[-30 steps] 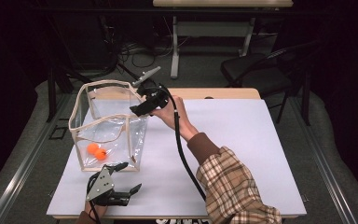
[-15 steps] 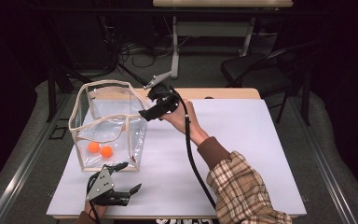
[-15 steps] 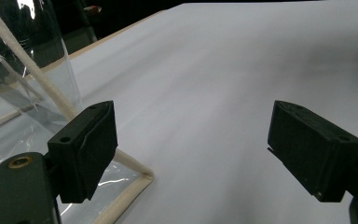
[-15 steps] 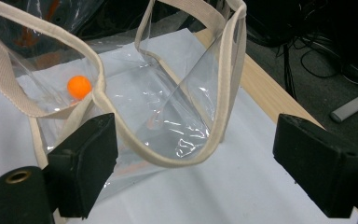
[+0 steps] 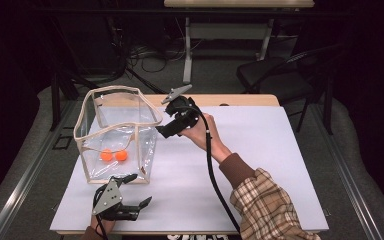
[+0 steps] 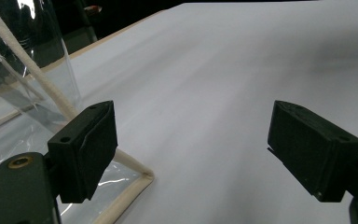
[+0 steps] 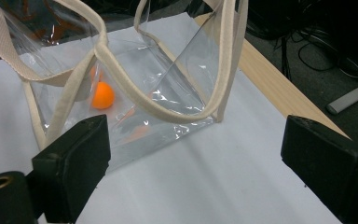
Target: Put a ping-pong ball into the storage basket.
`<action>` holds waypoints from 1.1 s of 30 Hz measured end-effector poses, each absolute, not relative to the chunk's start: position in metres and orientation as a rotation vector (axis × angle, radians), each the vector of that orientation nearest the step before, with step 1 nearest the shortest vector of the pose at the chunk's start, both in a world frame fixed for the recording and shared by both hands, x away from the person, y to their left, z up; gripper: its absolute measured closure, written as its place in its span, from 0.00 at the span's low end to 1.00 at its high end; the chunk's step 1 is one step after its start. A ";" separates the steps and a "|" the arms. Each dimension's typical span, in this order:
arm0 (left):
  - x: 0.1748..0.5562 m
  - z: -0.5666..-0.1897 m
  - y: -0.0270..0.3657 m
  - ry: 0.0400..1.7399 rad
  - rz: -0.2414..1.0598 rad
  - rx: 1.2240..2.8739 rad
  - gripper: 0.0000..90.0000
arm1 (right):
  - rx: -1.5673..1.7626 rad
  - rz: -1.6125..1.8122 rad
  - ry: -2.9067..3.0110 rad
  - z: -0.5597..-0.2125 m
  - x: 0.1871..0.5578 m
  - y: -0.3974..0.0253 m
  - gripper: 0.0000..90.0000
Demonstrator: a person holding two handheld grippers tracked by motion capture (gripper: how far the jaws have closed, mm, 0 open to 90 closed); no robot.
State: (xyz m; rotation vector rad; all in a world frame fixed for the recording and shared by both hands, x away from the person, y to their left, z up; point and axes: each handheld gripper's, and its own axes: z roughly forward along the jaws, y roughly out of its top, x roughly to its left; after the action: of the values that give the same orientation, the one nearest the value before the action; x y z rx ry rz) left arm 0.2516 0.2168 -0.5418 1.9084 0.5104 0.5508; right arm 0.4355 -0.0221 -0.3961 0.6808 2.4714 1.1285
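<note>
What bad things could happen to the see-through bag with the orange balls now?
The clear plastic bag with cream trim looks light and floppy; the open right gripper, close beside its rim, could bump it and tip it, letting the two orange balls roll out. The open left gripper sits near the bag's bottom corner and might nudge it sideways across the white table.

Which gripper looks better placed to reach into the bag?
Right. The right gripper hangs open beside the bag's rim, while the left gripper rests low on the table by its base.

Table (image 5: 260, 150) covered with white sheet (image 5: 190, 180), carried clear bag (image 5: 116, 135) with two orange balls (image 5: 114, 155) at left side.
</note>
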 end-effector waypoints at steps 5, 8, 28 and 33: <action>0.251 -0.542 0.217 0.508 0.551 1.905 0.18 | 0.702 1.130 2.470 -0.401 0.432 -0.029 0.06; 0.251 -0.542 0.217 0.510 0.550 1.905 0.18 | 0.706 1.132 2.460 -0.404 0.430 -0.035 0.05; 0.252 -0.542 0.216 0.505 0.552 1.911 0.18 | 0.754 1.109 2.435 -0.425 0.412 -0.067 0.13; 0.252 -0.542 0.216 0.505 0.552 1.912 0.18 | 0.764 1.115 2.428 -0.430 0.406 -0.075 0.13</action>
State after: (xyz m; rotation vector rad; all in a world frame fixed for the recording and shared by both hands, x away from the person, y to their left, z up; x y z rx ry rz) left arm 0.2519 0.2160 -0.5416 1.9116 0.5050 0.5525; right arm 0.4059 -0.0753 -0.4295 0.7637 2.4279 1.1150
